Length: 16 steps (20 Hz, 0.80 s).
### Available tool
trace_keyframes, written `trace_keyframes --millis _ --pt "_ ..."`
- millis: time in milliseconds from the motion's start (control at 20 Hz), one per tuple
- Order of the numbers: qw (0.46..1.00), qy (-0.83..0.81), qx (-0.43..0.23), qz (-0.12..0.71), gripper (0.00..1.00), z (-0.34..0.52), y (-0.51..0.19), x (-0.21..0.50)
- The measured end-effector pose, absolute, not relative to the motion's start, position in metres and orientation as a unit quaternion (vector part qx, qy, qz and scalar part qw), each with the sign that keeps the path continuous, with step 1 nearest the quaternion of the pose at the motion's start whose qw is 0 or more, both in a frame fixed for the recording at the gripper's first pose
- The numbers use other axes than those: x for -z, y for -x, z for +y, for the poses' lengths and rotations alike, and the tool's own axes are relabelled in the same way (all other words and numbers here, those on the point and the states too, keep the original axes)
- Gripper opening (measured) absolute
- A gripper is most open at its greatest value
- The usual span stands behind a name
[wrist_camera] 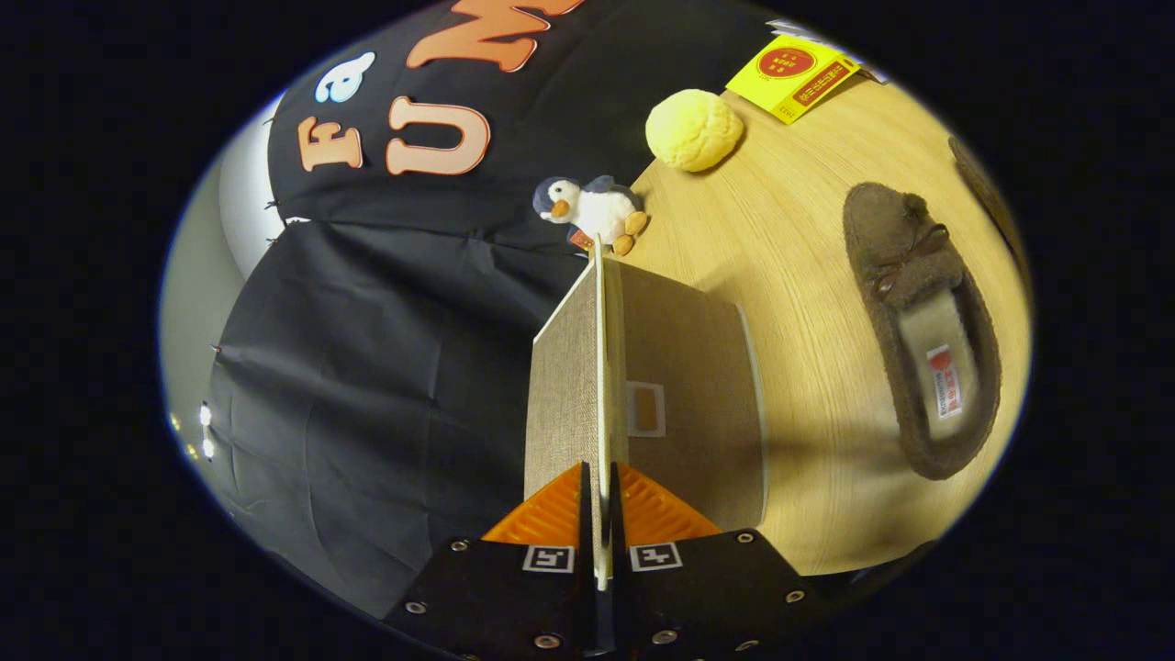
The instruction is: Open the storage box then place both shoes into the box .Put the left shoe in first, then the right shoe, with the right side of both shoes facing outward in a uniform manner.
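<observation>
Tool clamps one box lid; one shoe nearby.

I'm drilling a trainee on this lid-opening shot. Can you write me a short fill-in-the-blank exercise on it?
1. The tongs are shut on the thin edge of the grey fabric storage box's ____.
2. The brown fuzzy slipper lies on the light wooden ____.
3. Beyond the box sits a small plush ____.

Missing words: lid; table; penguin

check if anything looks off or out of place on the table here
Nothing looks spilled or damaged. The gripper is shut on the thin edge of the storage box lid. A brown shoe lies flat on the table; a toy penguin and yellow ball sit beyond the box.
</observation>
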<state>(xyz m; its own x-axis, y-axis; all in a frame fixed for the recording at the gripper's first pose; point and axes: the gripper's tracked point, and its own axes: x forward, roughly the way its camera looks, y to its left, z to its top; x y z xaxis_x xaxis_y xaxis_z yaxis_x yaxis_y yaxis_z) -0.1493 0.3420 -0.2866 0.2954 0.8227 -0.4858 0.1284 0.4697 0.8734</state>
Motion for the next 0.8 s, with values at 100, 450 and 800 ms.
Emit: trace_keyframes --millis 100,450,800 --pt "0.672 -0.452 -0.272 0.52 0.08 0.345 0.143 0.267" --pt "0.676 -0.44 -0.344 0.481 0.03 0.388 0.12 0.175" --pt "0.675 -0.416 -0.396 0.463 0.1 0.469 0.105 0.134"
